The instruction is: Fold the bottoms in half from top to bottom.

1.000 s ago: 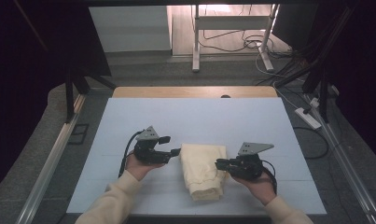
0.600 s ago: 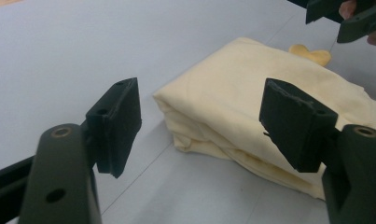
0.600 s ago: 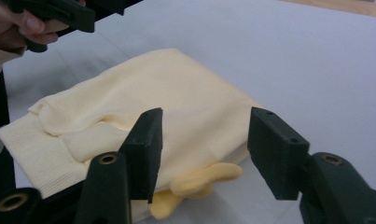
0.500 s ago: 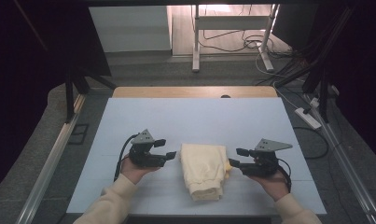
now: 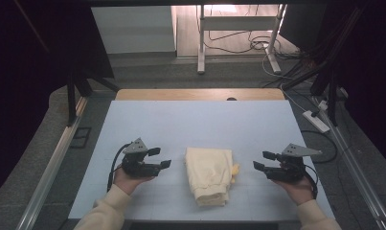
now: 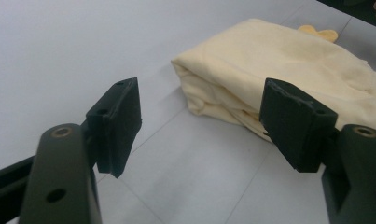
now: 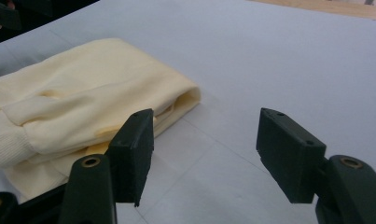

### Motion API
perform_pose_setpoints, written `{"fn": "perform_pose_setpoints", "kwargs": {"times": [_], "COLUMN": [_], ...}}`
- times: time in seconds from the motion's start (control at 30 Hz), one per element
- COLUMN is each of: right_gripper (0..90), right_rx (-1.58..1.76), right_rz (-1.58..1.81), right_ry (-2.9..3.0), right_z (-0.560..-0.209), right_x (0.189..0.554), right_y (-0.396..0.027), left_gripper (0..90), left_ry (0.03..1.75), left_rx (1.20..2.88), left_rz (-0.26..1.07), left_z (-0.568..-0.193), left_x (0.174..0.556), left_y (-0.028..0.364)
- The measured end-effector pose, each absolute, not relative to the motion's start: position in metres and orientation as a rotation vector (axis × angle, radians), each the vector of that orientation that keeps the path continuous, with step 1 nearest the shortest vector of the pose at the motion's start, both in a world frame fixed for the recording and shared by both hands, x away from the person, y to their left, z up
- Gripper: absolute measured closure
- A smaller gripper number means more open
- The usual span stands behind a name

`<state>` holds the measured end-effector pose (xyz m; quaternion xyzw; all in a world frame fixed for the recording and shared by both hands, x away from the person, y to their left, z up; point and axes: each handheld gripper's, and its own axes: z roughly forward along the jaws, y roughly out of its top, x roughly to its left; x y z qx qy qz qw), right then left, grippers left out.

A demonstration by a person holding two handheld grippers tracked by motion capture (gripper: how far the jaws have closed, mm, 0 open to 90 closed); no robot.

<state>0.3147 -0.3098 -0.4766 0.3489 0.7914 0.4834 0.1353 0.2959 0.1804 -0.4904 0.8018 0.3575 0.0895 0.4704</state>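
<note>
Hand-held grippers, left (image 5: 162, 158) and right (image 5: 261, 160), flanking folded cream garment (image 5: 209, 175), both wide and empty.

Garment lying mid-surface (image 5: 190, 122), near front edge, apart from both; right jaws just opened, nothing between them. Best finished by withdrawing level and outward, clear of the folded edges, leaving the stack undisturbed.

The folded cloth (image 5: 209, 175) lies in the middle of the table (image 5: 190, 124), and it is the one thing in the way. The left gripper (image 5: 159, 158) sits off its left side with bare table between them. The right gripper (image 5: 265, 160) sits off its right side, with a wider bare gap. Its jaws have just been opening, with nothing between them. Behind the cloth the table is bare up to the wooden edge (image 5: 200, 94), so there is lots of room to pass there.
</note>
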Motion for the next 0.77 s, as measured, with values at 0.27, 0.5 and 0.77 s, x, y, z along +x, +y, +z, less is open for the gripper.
{"fn": "perform_pose_setpoints", "kwargs": {"times": [0.27,0.5,0.77], "right_gripper": [36.4,35.9,35.3], "right_rx": [1.010,1.001,0.989], "right_rz": [1.383,1.377,1.360], "right_ry": [2.288,2.295,2.314], "right_z": [-0.4787,-0.4797,-0.4815], "right_x": [0.3126,0.3130,0.3136], "right_y": [-0.3189,-0.3174,-0.3148], "left_gripper": [29.8,29.7,29.6], "left_ry": [0.888,0.884,0.893], "left_rx": [1.953,1.963,1.958], "left_rz": [0.222,0.217,0.213], "left_z": [-0.4904,-0.4913,-0.4912], "left_x": [0.2942,0.2951,0.2953], "left_y": [0.1870,0.1852,0.1865]}}
